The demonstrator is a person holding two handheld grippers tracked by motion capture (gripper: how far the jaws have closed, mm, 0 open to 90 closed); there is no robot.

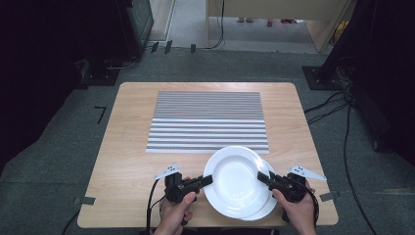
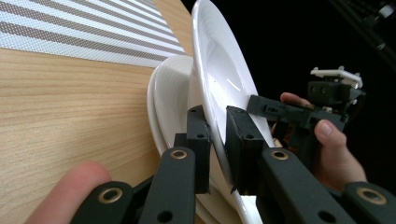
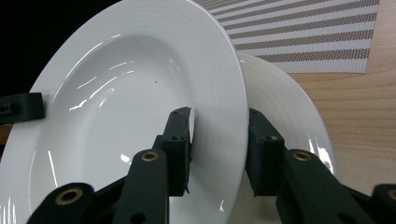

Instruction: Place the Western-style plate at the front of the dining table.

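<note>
Near the tabletop's (image 1: pixel 132 147) front edge, the left gripper (image 1: pixel 208 180) and right gripper (image 1: pixel 262 178) each clamp opposite rims of the upper white plate (image 1: pixel 235 178), which sits between them above a second plate (image 1: pixel 268 208). Farther back lies a striped placemat (image 1: pixel 208 121).

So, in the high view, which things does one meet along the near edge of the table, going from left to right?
Left gripper → upper white plate, held at both rims → right gripper. A second white plate lies under the first on the wooden table.
</note>
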